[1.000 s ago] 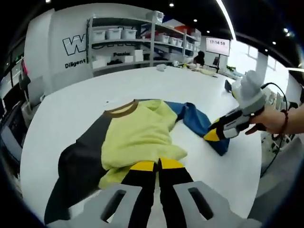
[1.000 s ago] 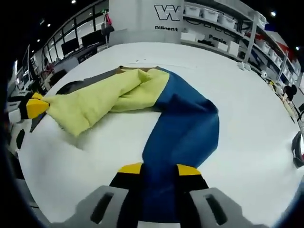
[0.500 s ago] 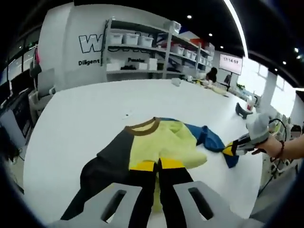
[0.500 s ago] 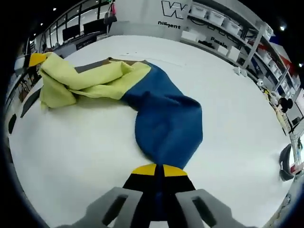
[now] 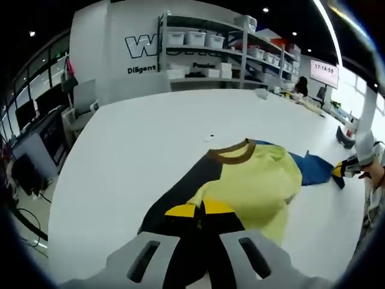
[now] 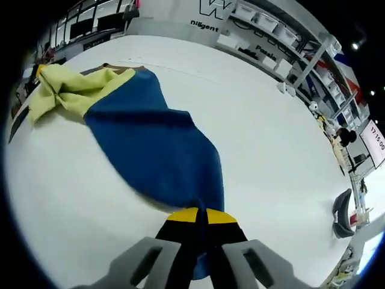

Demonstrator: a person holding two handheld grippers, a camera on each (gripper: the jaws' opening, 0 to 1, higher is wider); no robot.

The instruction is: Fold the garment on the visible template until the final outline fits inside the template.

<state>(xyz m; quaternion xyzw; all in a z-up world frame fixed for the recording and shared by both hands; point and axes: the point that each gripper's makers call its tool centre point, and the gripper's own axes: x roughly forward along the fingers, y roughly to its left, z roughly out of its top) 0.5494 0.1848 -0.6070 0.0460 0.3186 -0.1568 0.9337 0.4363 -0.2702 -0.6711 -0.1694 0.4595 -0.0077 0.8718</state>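
Left hand-held gripper (image 5: 199, 209) and right hand-held gripper (image 6: 197, 214) each clamp the garment (image 5: 258, 180) over the white desk (image 5: 138, 138).

The left claw (image 5: 198, 209) has its yellow-tipped jaws pressed together, pinching fabric at the bottom of the left gripper view. The right claw (image 6: 198, 215) is likewise clamped tight on cloth, and in the left gripper view a hand (image 5: 378, 174) holds it far off at the right edge.

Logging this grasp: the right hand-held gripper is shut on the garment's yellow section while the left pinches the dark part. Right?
Not quite: in the right gripper view, the right hand-held gripper is shut on the blue section of the blue, yellow and dark garment. The left hand-held gripper does pinch the dark part.
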